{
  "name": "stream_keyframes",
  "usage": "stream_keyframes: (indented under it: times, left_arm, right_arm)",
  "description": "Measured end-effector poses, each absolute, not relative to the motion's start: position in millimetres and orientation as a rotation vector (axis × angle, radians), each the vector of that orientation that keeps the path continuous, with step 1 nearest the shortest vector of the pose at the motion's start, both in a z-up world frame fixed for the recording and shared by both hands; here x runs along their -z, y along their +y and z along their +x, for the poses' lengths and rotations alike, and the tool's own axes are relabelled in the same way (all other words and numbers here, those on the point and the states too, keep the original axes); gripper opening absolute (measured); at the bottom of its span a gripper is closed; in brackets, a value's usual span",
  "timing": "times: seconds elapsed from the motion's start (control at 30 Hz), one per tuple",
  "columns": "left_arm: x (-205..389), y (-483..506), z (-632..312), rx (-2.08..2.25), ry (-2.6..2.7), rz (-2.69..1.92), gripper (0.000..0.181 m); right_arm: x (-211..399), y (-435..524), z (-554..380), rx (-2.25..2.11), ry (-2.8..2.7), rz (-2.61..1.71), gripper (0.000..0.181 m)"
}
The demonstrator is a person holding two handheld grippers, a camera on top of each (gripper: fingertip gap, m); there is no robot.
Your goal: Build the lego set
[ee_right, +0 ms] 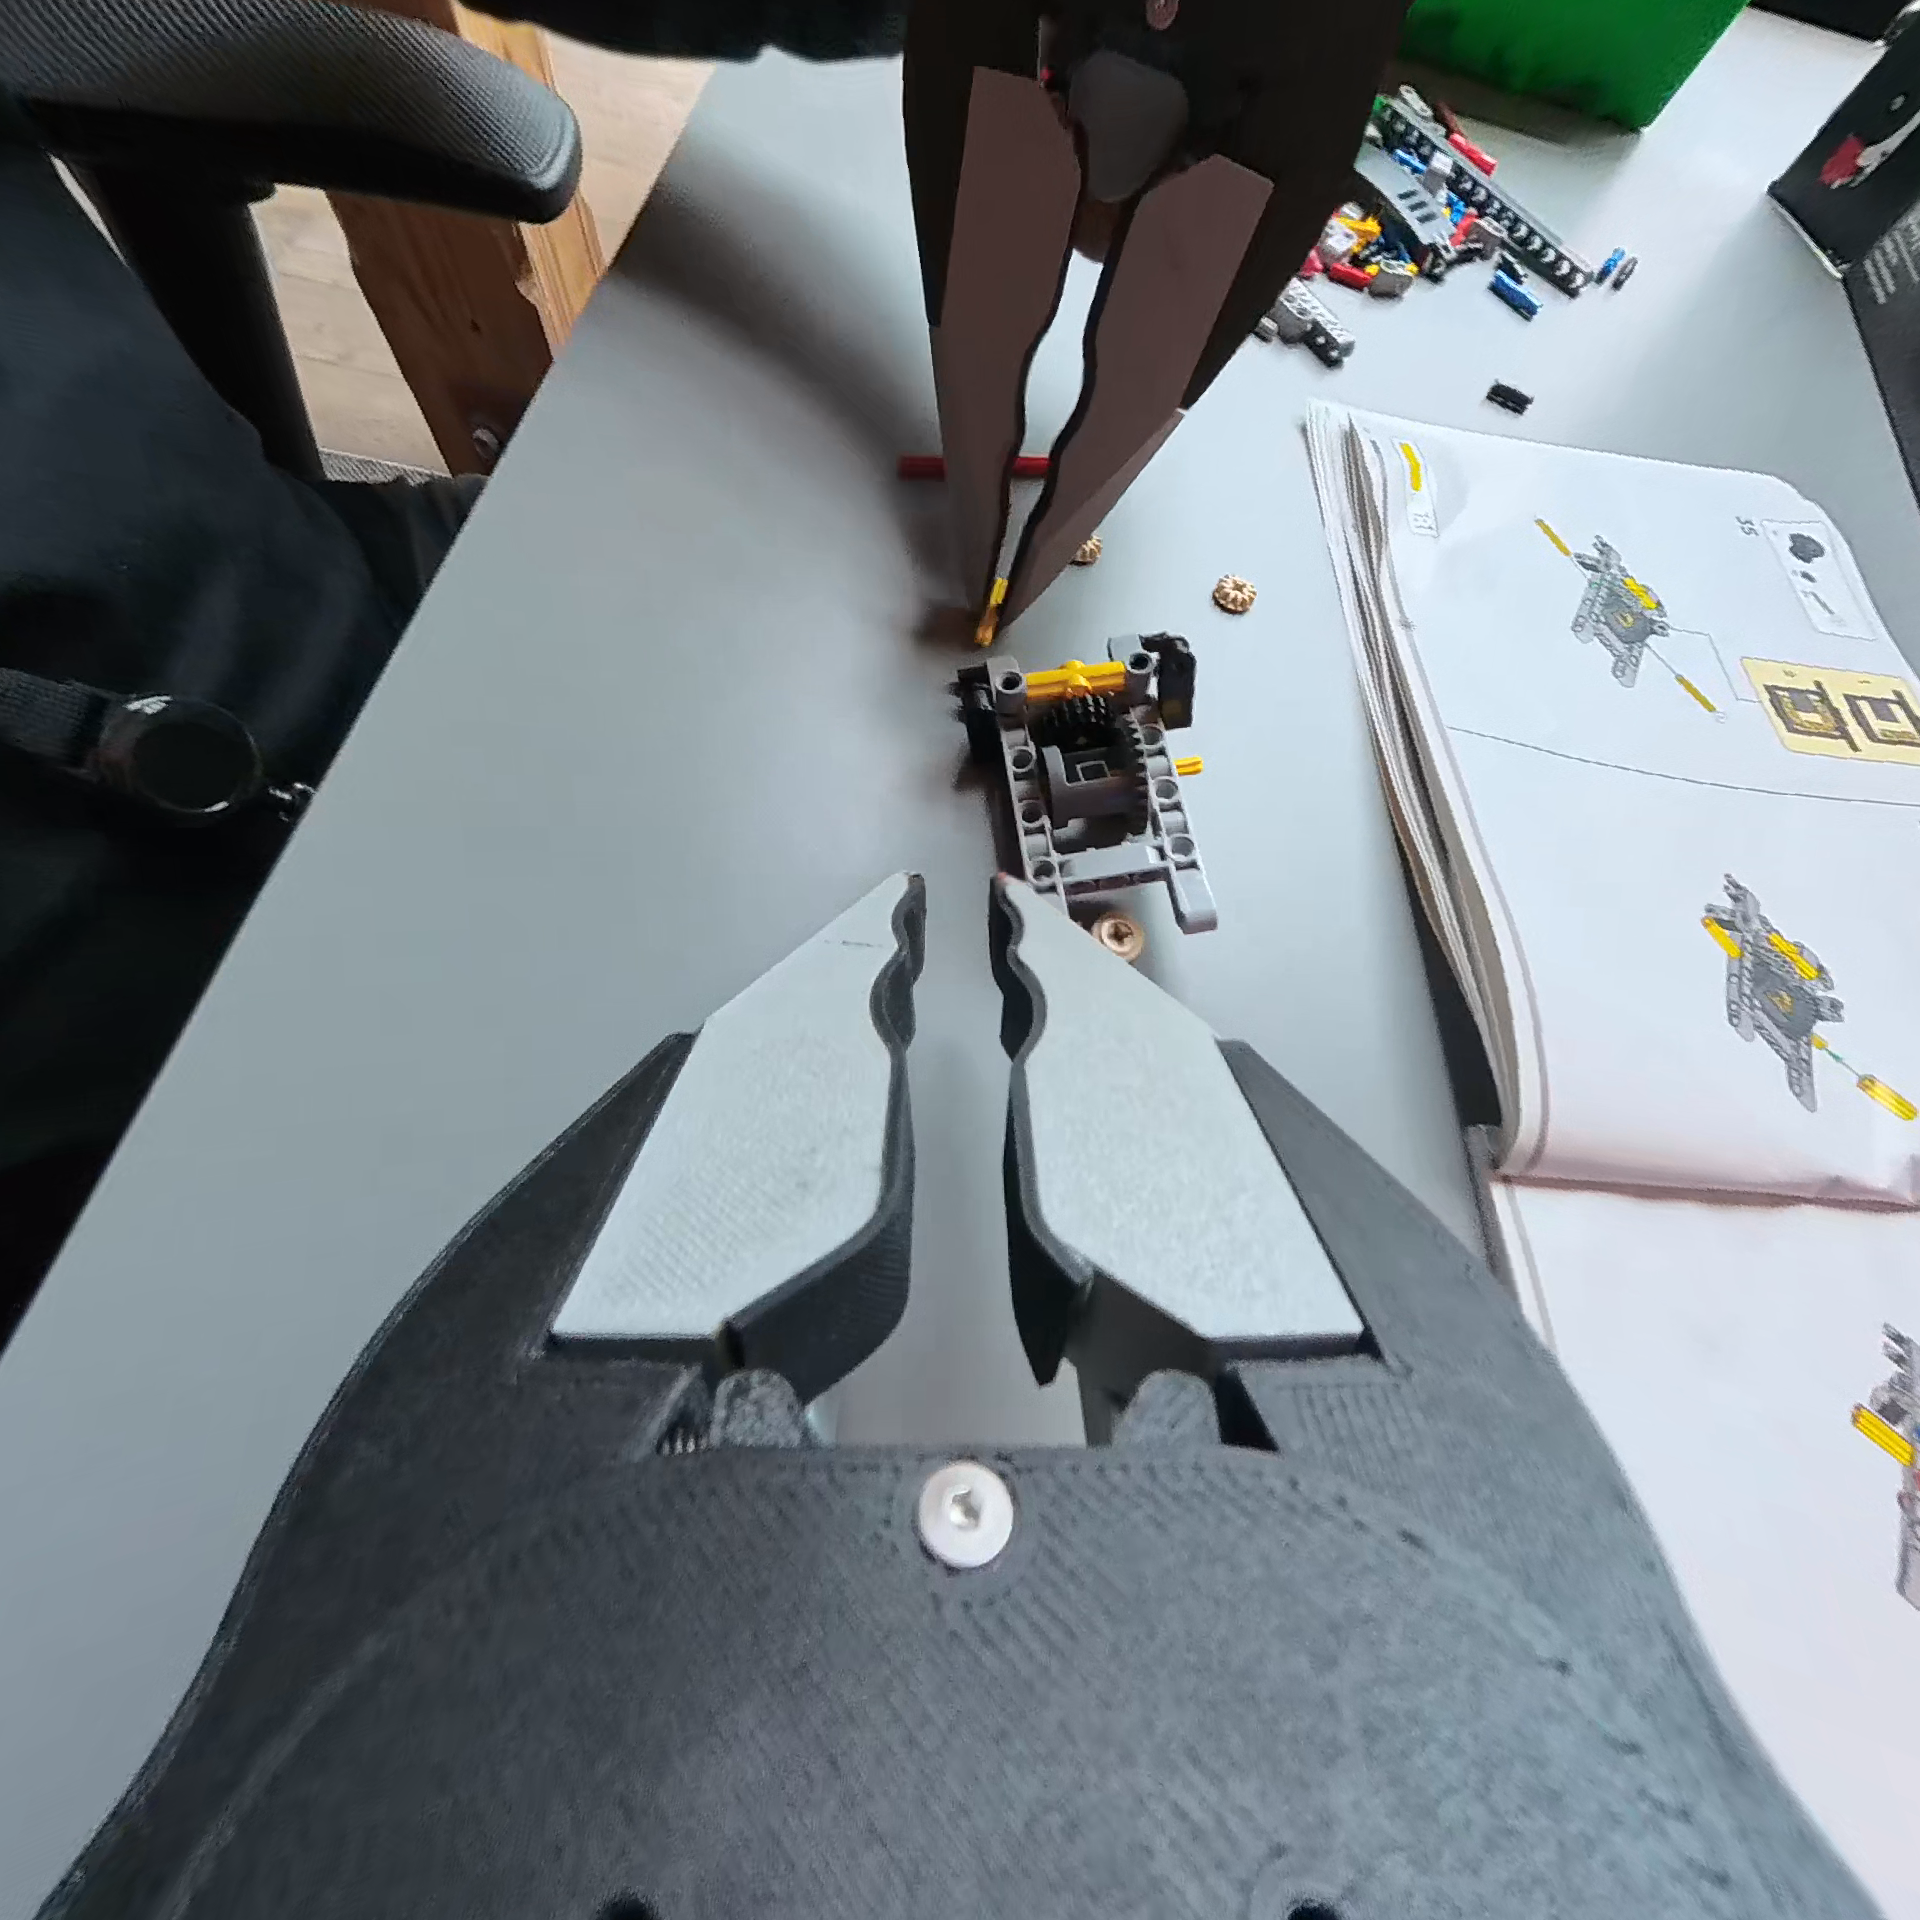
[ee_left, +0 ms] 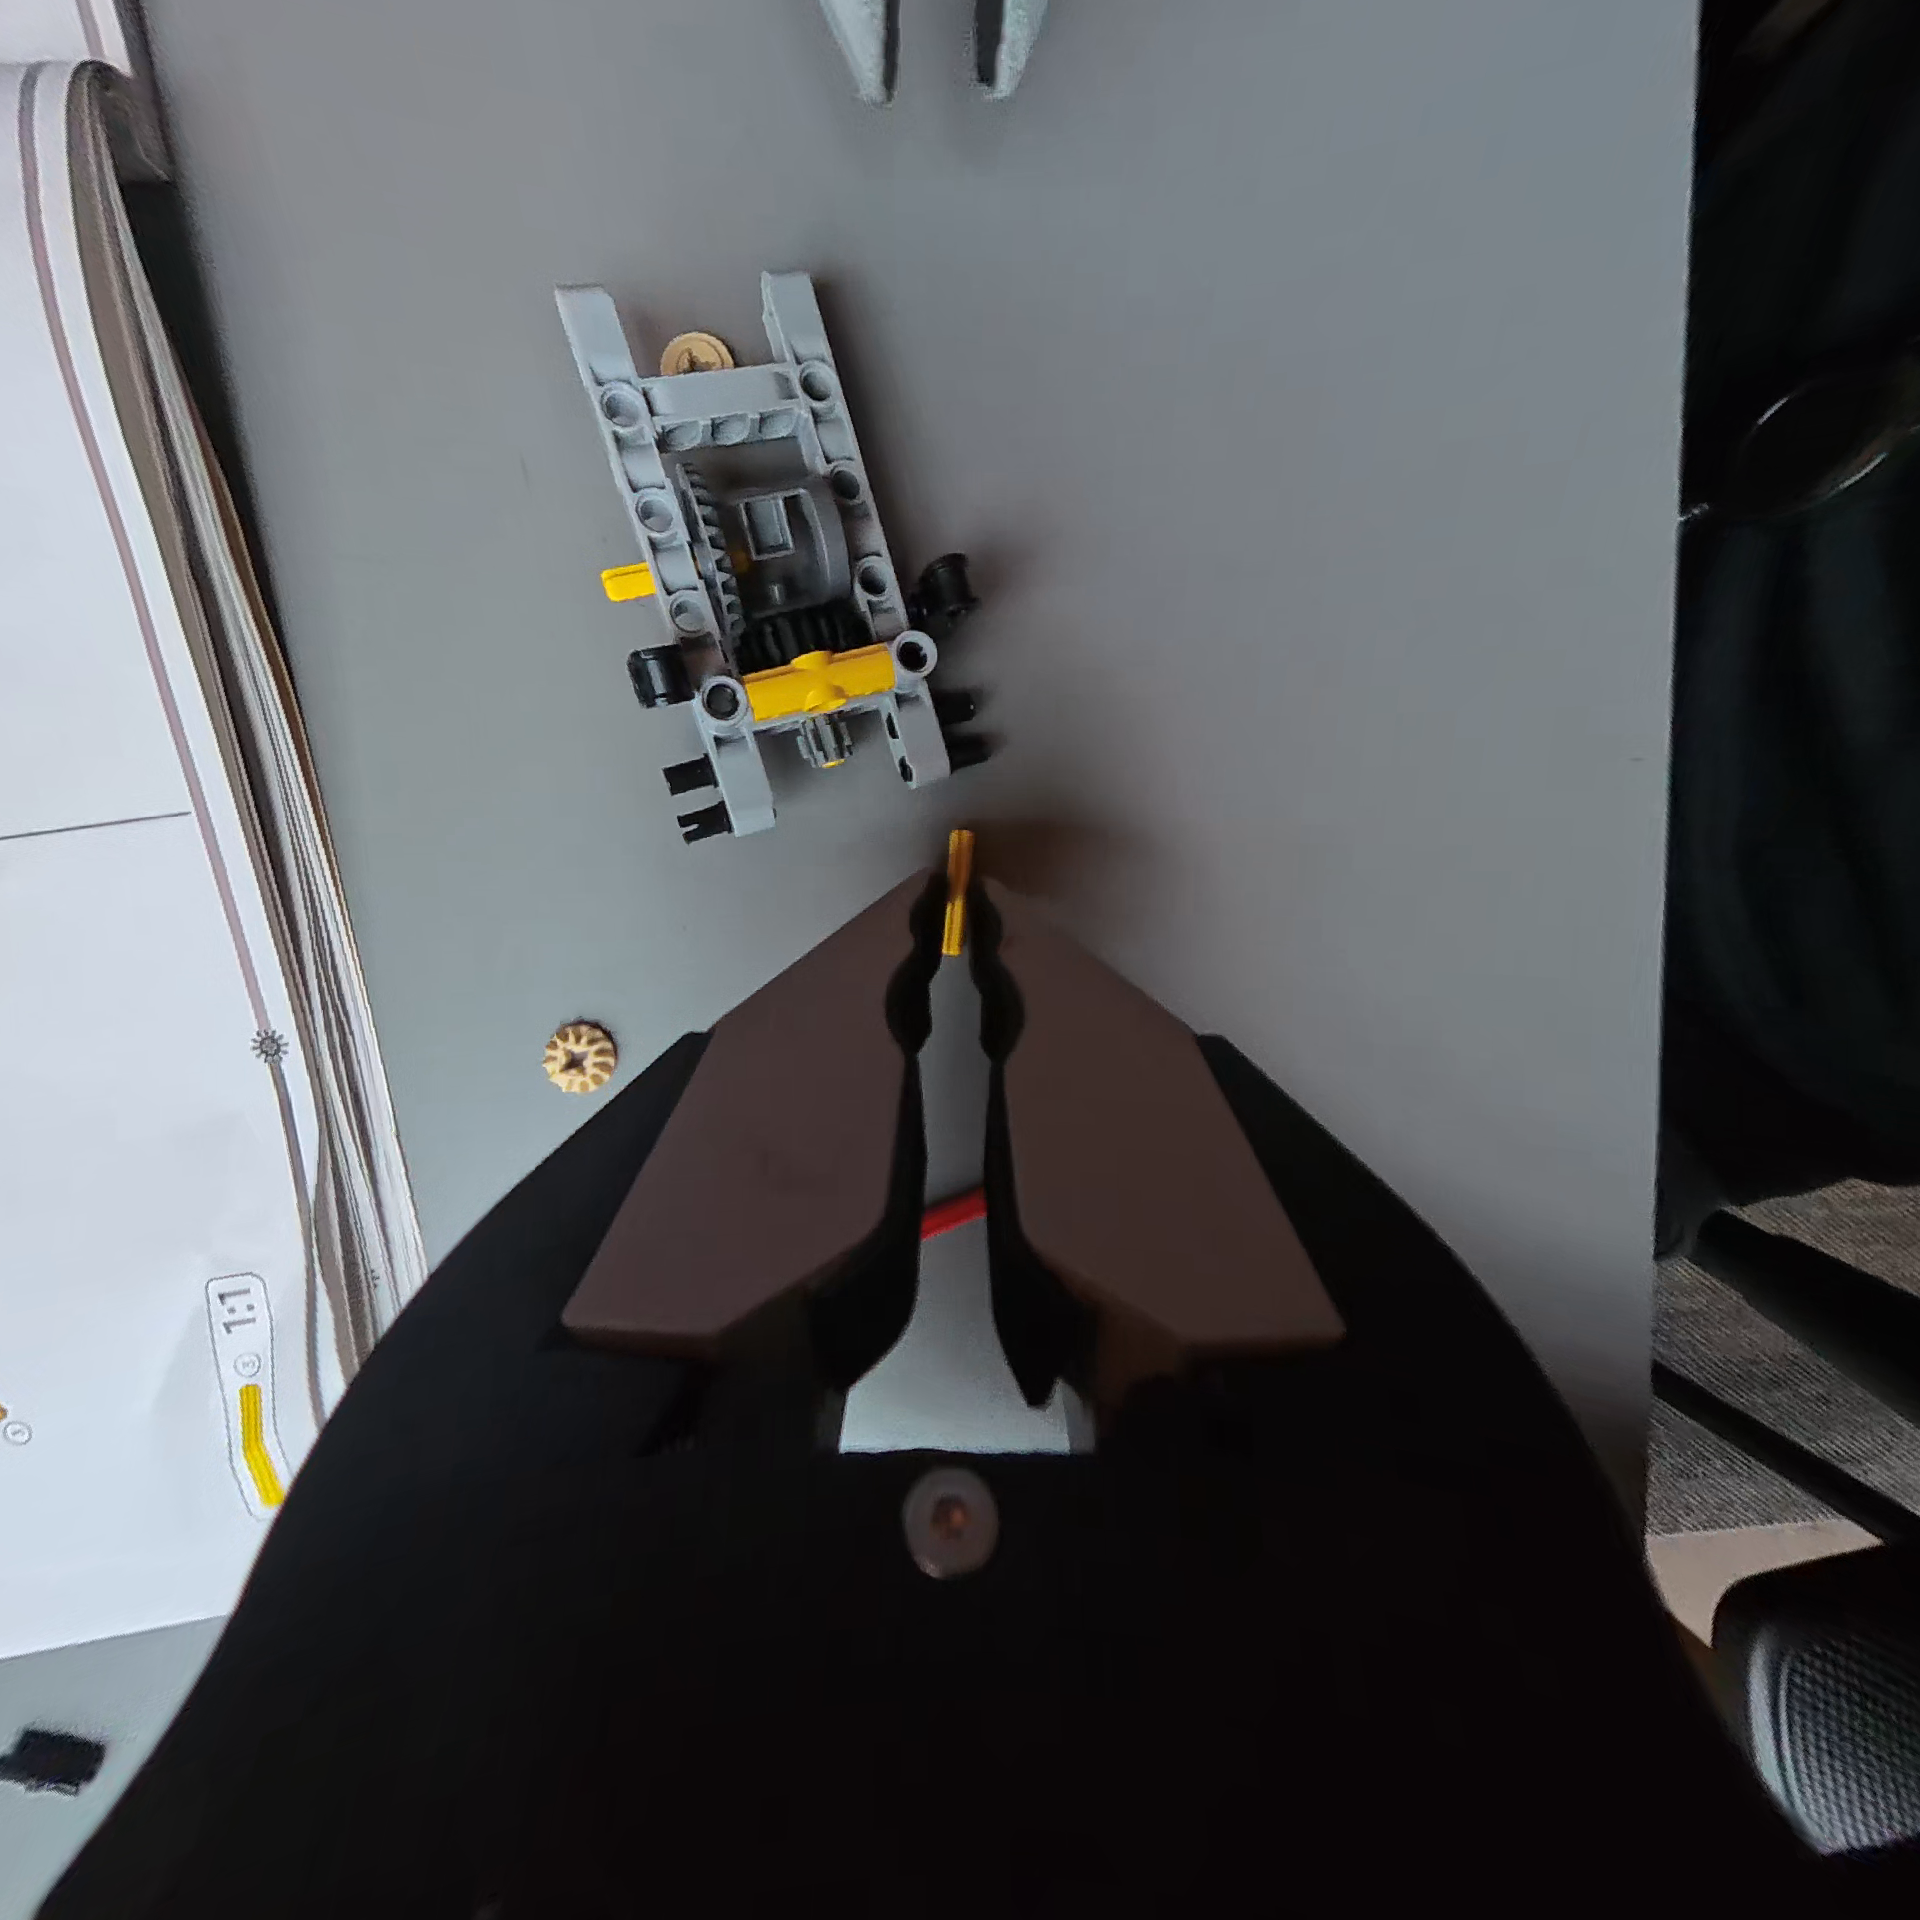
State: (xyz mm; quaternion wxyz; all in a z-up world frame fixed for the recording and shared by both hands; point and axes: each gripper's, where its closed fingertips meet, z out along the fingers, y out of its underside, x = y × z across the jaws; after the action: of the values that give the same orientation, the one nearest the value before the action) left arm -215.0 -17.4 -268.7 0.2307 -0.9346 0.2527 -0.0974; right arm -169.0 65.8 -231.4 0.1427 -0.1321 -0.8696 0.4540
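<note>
My left gripper (ee_left: 956,885), with brown fingers, is shut on a short yellow axle (ee_left: 960,854) and holds it tip down at the grey table, just in front of the grey lego assembly (ee_left: 758,551). The assembly has gears inside, a yellow cross piece and black pins. In the right wrist view the left gripper (ee_right: 992,613) stands upright beyond the assembly (ee_right: 1091,779), with the yellow axle (ee_right: 987,621) at its tips. My right gripper (ee_right: 958,899), with grey fingers, is open and empty, close to the assembly's near end. Its fingertips (ee_left: 878,62) show at the top of the left wrist view.
An open instruction booklet (ee_right: 1662,831) lies beside the assembly. Tan gears (ee_right: 1234,592) (ee_right: 1119,933) and a red axle (ee_right: 920,467) lie loose nearby. A pile of loose parts (ee_right: 1455,239) sits at the far end. The table edge (ee_right: 499,478) borders a black chair (ee_right: 312,125). The tips of one gripper are about 11 cm away from the tips of the other.
</note>
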Motion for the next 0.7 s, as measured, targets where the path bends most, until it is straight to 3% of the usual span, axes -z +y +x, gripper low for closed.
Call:
stream_keyframes:
  times: [0.27,0.7]
  left_arm:
    - [265,-19,-207,0.253,0.574,-2.507,0.001]
    - [243,-4,-164,0.676,0.388,-2.396,0.001]
  right_arm:
    - [234,41,-166,-1.321,-2.484,-0.417,0.010]
    - [238,-3,-163,-1.070,-2.349,-0.209,0.012]
